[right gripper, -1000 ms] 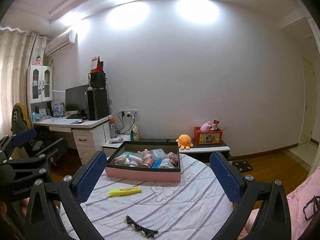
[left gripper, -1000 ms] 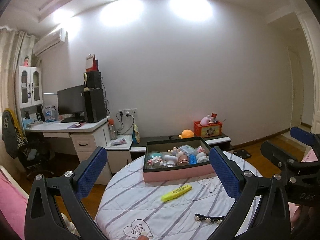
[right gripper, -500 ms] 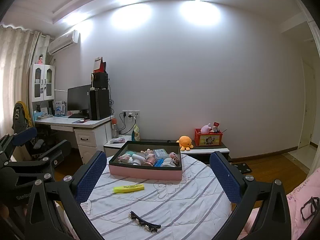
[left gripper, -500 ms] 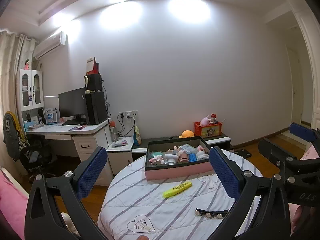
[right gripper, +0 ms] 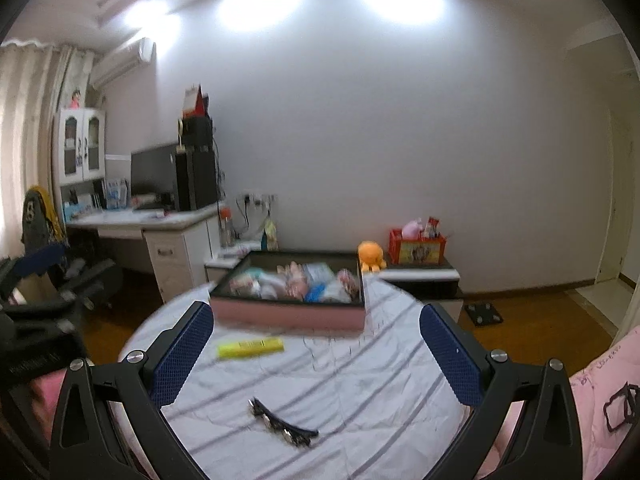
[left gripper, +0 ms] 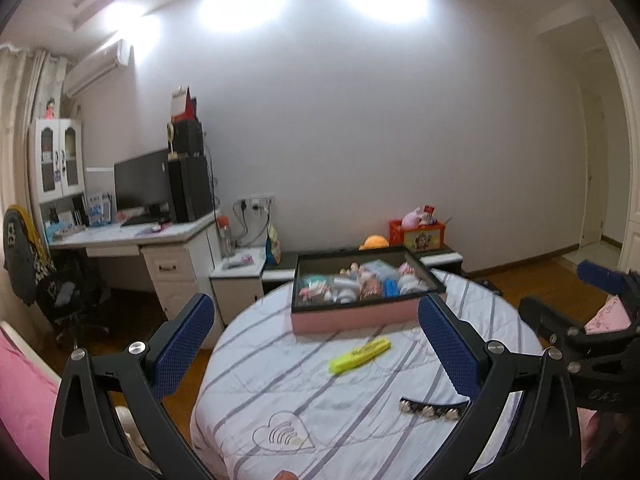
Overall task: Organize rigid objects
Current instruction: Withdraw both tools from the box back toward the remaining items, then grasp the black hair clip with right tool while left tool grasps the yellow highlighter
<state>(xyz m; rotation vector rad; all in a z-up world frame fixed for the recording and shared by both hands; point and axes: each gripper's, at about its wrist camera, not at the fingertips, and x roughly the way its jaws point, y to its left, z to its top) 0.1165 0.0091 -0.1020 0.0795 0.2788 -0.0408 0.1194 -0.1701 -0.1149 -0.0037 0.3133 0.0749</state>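
Yellow highlighter (left gripper: pixel 359 356) lies loose on the striped tablecloth (left gripper: pixel 304 400), just in front of the pink tray (left gripper: pixel 352 320); black hair clip (left gripper: pixel 434 409) sits nearer the table's edge. Both look like leftovers, since the tray holds a crowd of small items, blurred. Left gripper (left gripper: pixel 316 344) spread wide, holding nothing; right gripper (right gripper: pixel 316 348) likewise wide and empty. Both hang above the table facing the tray, probably lining up a first pick.
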